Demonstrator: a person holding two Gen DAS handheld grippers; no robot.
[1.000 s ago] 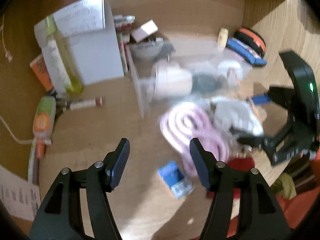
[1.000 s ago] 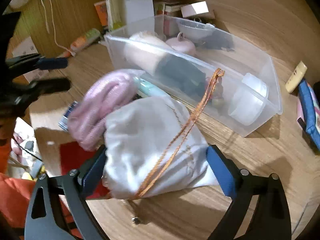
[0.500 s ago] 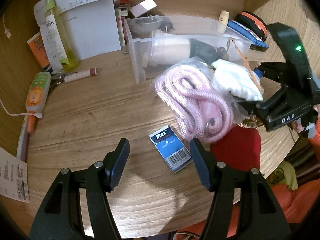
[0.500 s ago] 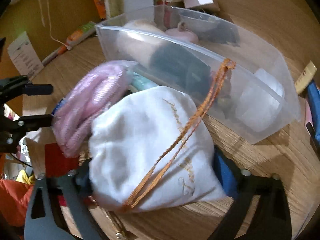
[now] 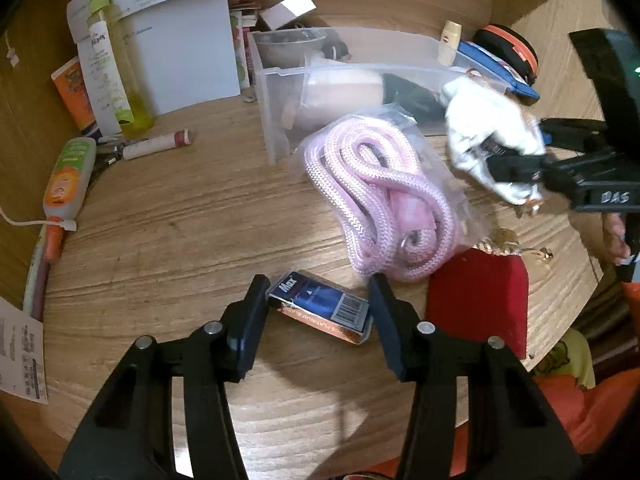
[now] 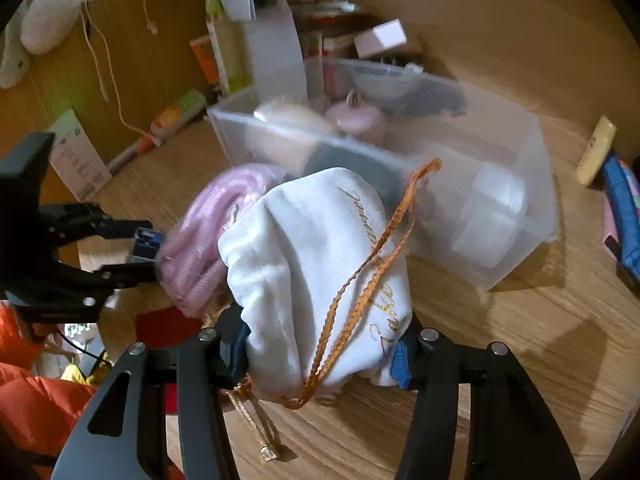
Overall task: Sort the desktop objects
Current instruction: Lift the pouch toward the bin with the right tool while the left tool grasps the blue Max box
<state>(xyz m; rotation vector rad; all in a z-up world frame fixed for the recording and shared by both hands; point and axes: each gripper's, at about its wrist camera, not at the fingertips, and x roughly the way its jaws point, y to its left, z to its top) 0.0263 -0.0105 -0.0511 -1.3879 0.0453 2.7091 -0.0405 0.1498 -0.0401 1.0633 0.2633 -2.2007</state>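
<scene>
Now the right gripper (image 6: 320,352) has its fingers (image 6: 400,364) pressed into the sides of a white pouch (image 6: 316,264) with an orange drawstring, having just been closing on it, and holds it just in front of the clear plastic bin (image 6: 516,184) on the wooden bench (image 5: 160,216). Beside the pouch, also in front of the bin, lies a bagged coil of pink rope (image 5: 376,200). Nearer than the rope, the left gripper (image 5: 318,312) has just been narrowing its fingers (image 5: 252,316) around a small blue box (image 5: 320,306) that lies flat on the bench between them, the tips at or very near its ends; next to it lies a red pouch (image 5: 480,300).
</scene>
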